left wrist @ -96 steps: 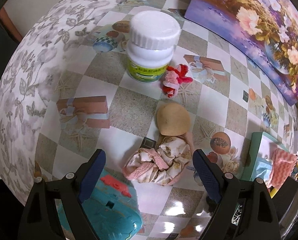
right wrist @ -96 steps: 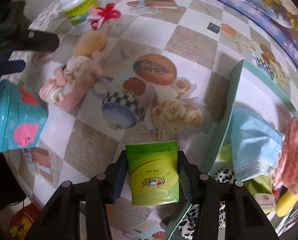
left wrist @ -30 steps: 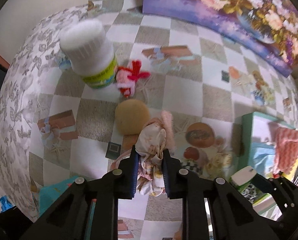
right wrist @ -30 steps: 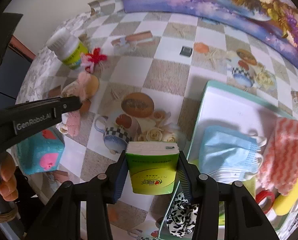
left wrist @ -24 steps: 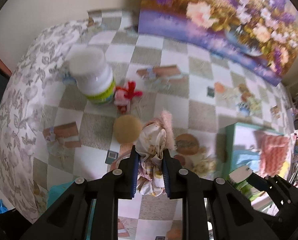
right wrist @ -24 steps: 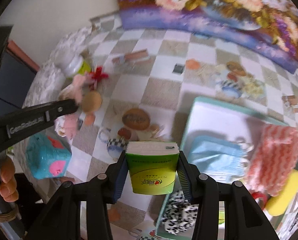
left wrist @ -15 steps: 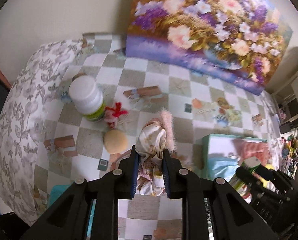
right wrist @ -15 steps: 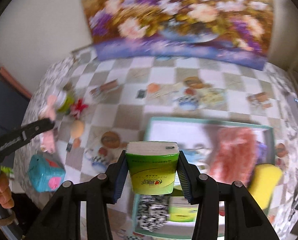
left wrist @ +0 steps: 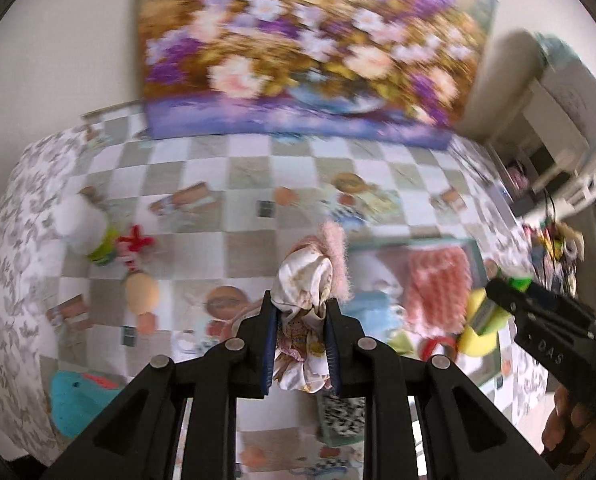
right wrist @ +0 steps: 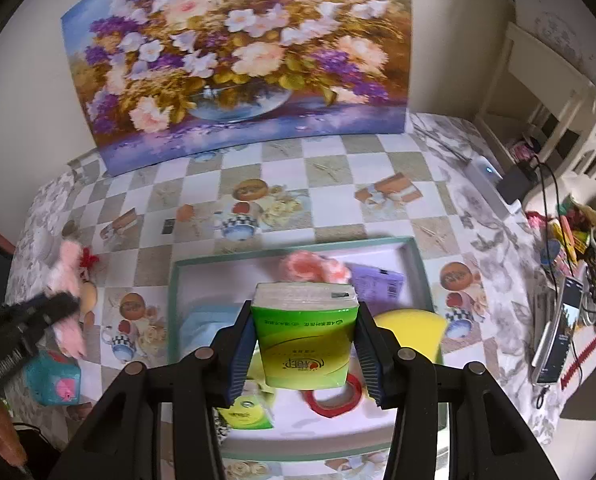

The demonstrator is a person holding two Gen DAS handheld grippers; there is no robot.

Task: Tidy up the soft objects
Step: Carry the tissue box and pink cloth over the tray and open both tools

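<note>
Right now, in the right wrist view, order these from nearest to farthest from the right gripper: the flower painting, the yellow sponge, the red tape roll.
From the right gripper:
1. Red tape roll, in the tray just under the held tissue pack.
2. Yellow sponge, in the tray to the right.
3. Flower painting, upright at the table's far edge.

flower painting (right wrist: 242, 56) against wall | white bottle (left wrist: 82, 222) on checkered tablecloth (right wrist: 329, 176) | red tape roll (right wrist: 333, 396)

Checkered tablecloth table (right wrist: 329, 176) with teal tray (right wrist: 174, 280), white bottle (left wrist: 80, 220), blue box (right wrist: 52, 378).
</note>
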